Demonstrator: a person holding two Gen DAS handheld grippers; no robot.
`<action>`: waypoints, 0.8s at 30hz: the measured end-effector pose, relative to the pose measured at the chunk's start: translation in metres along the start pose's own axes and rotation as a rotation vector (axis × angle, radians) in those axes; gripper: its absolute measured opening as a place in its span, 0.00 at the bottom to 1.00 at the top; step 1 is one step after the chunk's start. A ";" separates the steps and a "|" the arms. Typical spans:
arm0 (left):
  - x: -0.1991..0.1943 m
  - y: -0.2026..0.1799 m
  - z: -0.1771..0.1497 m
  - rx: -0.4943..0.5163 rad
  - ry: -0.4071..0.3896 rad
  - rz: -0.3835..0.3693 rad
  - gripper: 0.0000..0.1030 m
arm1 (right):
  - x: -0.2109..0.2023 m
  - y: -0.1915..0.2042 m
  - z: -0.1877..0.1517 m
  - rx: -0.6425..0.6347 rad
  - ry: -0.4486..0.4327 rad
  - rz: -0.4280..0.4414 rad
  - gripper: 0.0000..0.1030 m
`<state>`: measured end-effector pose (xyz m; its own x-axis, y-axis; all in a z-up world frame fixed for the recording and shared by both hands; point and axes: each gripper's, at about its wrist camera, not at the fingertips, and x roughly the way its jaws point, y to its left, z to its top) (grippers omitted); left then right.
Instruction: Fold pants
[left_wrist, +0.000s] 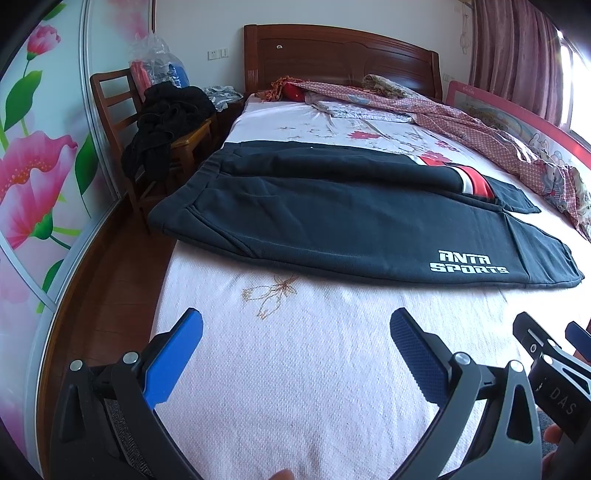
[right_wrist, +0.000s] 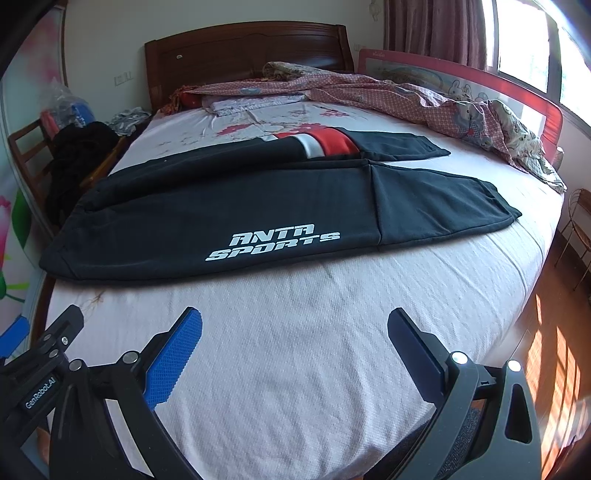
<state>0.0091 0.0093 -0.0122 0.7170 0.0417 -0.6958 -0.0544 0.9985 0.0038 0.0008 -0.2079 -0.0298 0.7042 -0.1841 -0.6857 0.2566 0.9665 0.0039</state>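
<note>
Black sweatpants (left_wrist: 351, 218) with white "ANTA SPORTS" lettering lie flat across the bed, waistband to the left, legs to the right. The far leg shows a red and white stripe (left_wrist: 476, 181). They also show in the right wrist view (right_wrist: 277, 206). My left gripper (left_wrist: 295, 325) is open and empty above the bare sheet, in front of the pants. My right gripper (right_wrist: 295, 325) is open and empty too, just right of the left one; part of it shows in the left wrist view (left_wrist: 546, 350).
The bed (right_wrist: 332, 332) has a pale pink sheet. A rumpled pink quilt (right_wrist: 443, 103) lies at the back right by a red bed rail (right_wrist: 517, 85). A wooden chair with dark clothes (left_wrist: 162, 122) stands left of the bed. The headboard (left_wrist: 340, 55) is behind.
</note>
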 end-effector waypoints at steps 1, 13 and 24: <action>0.000 0.000 0.000 0.000 0.000 -0.001 0.98 | 0.000 0.000 0.000 -0.001 0.001 0.001 0.97; 0.001 0.000 0.000 -0.001 0.006 -0.002 0.98 | 0.001 -0.001 -0.001 0.000 0.004 0.006 0.97; 0.002 0.001 0.000 -0.001 0.010 -0.004 0.98 | 0.002 -0.003 -0.002 0.002 0.007 0.009 0.97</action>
<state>0.0106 0.0105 -0.0138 0.7103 0.0369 -0.7029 -0.0521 0.9986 -0.0002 0.0008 -0.2105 -0.0328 0.7018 -0.1740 -0.6908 0.2513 0.9679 0.0114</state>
